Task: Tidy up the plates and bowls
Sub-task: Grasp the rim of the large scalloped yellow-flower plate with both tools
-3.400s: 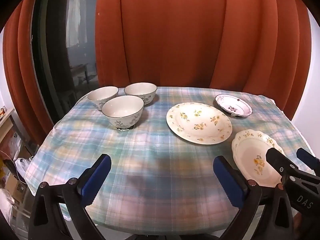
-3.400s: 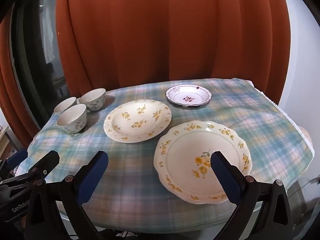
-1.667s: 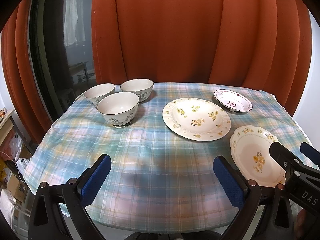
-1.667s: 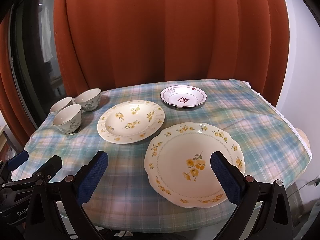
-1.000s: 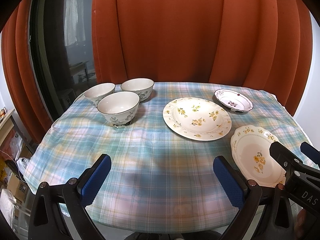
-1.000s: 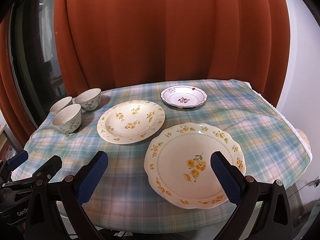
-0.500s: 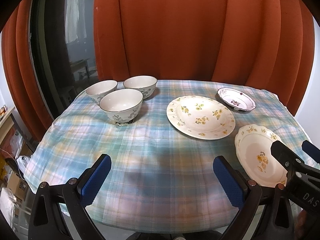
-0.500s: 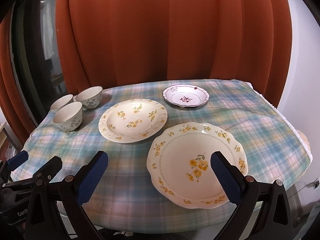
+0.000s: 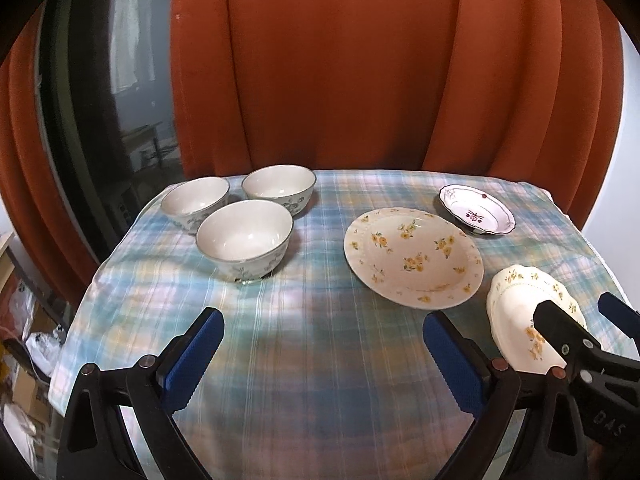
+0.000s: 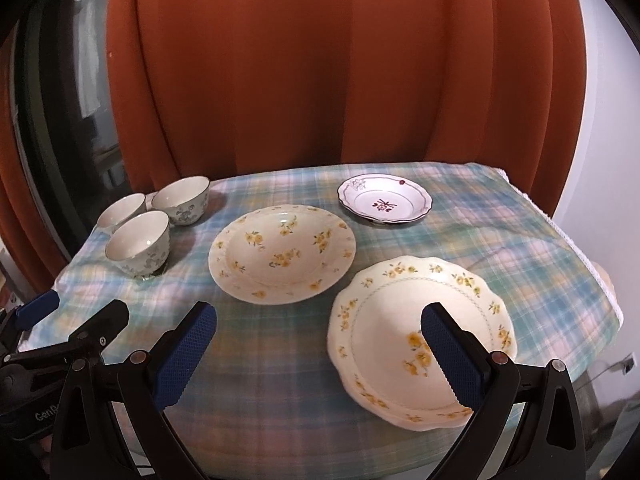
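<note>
Hovering low over the near edge of the table, the left gripper [image 9: 322,354] points forward and slightly down, its two blue ribbed pads spread wide with only plaid tablecloth [image 9: 320,352] between them. The right gripper [image 10: 320,354] is held level beside it at much the same height, its fingers [image 10: 450,350] likewise wide apart and gripping nothing; its right pad hangs in front of the scalloped plate [image 10: 400,320], though contact cannot be judged.

That scalloped plate is cream, glossy, with a wavy rim, a thin dotted ring and yellow flowers at the middle. Ahead of the right gripper's fingers and a little left lies the round plate [image 10: 282,254], larger, with a faintly ribbed rim and scattered yellow blossoms. Beyond it, farther ahead, sits the small dish [image 10: 384,202], white with a fluted edge, a dark line border and a maroon motif in its well.

Ahead and left of the left gripper's fingers stand three bowls, close together: the nearest bowl [image 9: 245,240], the far-left bowl [image 9: 195,202] and the far bowl [image 9: 279,186]. All are deep, round and glazed, pale inside, with dark rims and grey-blue floral print outside.

The cloth is soft, woven in blue, green and pink checks. Rust-orange curtains [image 9: 380,60] hang in heavy folds behind.
</note>
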A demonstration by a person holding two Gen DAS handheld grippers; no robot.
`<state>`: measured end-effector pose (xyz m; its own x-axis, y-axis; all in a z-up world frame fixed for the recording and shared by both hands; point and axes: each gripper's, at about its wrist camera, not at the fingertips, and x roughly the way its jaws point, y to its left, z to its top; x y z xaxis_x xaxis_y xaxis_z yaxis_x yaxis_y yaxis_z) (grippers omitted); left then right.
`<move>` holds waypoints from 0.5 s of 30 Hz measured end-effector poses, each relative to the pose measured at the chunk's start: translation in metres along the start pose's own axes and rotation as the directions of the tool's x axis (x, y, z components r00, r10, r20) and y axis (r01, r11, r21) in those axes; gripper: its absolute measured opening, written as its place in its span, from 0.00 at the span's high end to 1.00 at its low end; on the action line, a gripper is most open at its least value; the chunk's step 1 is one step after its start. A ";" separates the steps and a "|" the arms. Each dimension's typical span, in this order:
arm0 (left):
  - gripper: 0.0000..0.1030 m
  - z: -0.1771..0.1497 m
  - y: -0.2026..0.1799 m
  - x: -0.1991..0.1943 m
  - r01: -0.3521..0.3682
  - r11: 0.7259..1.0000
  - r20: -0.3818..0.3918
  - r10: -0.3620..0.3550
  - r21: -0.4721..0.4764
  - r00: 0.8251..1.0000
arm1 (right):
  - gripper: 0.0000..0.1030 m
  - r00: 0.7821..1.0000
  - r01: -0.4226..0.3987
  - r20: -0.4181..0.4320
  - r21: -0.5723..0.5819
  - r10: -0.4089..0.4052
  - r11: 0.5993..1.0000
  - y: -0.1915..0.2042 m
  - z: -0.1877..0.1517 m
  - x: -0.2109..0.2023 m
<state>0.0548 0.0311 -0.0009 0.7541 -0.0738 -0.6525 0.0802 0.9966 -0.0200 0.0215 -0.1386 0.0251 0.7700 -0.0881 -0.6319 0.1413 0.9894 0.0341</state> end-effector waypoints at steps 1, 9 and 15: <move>0.03 0.001 -0.001 0.003 0.016 1.000 -0.009 -0.016 0.009 1.000 | 0.00 1.000 0.005 0.000 0.006 -0.005 1.000 0.001 0.000 0.000; 0.05 0.005 -0.035 0.037 0.138 0.988 -0.122 -0.128 0.075 0.984 | 0.00 0.989 0.139 -0.067 0.081 -0.134 0.987 -0.022 -0.002 0.006; 0.10 0.004 -0.082 0.064 0.190 0.979 -0.180 -0.176 0.068 0.968 | 0.00 0.980 0.178 -0.110 0.094 -0.168 0.979 -0.067 -0.002 0.025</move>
<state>0.0990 -0.0557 -0.0374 0.5986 -0.2397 -0.7644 0.2663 0.9595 -0.0924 0.0305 -0.2068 0.0057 0.6621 -0.2396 -0.7101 0.3345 0.9424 -0.0062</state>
